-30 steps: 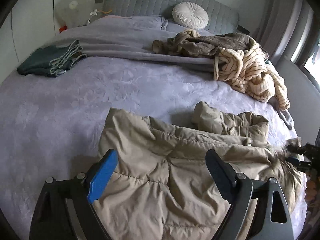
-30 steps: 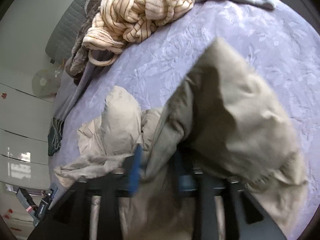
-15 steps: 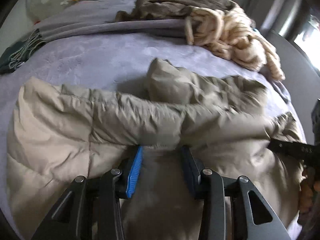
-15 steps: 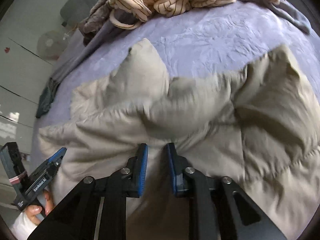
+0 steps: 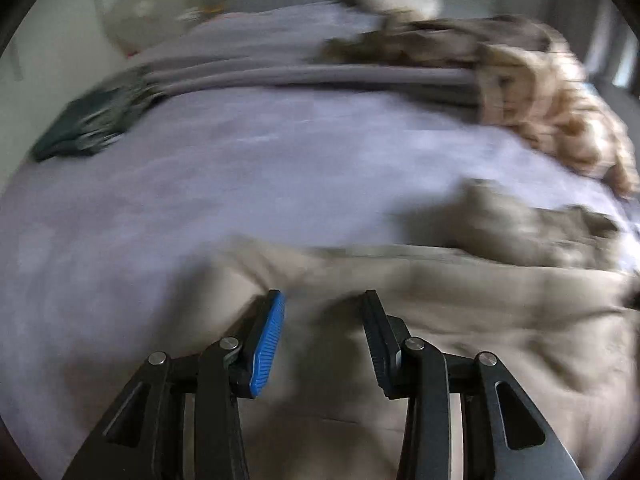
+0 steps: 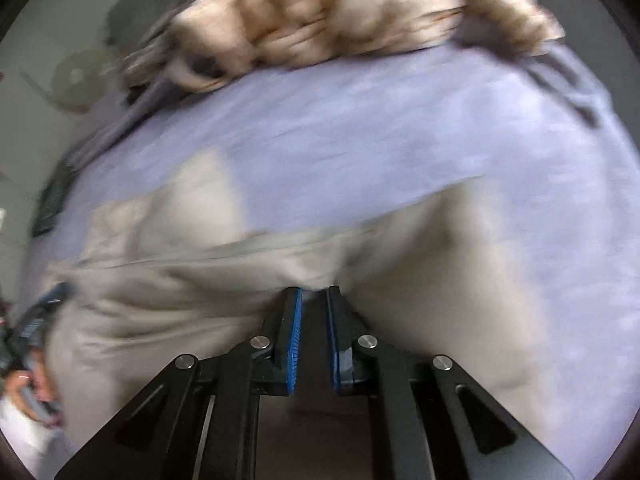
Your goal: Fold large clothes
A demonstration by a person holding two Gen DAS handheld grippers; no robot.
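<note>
1. Blue-padded and black, the right claw (image 6: pixel 314 294) pinches a gathered ridge of the beige quilted puffer jacket (image 6: pixel 168 300); its jaws have just been closing and fabric sits between the pads.
2. Left claw (image 5: pixel 324 300) stands half closed with a fold of the same jacket (image 5: pixel 460 312) bulging between its blue pad and its black one. The blur hides whether the pads press on it, so I cannot tell if it truly grips.
3. Both claws point steeply down at the jacket's near part, side by side along its length.
4. Jacket lies across the lavender bedspread (image 5: pixel 240 168), its long axis running left to right in both views, the body directly under the claws and a sleeve lump (image 5: pixel 520 220) beyond, toward the far right.
5. Judged from this, the coming move turns on lifting the near edge and carrying it away from the person across that long axis.
6. Farther off: a striped cream knit heap (image 5: pixel 552 112) and a folded dark green garment (image 5: pixel 88 124), both well apart from the jacket.
</note>
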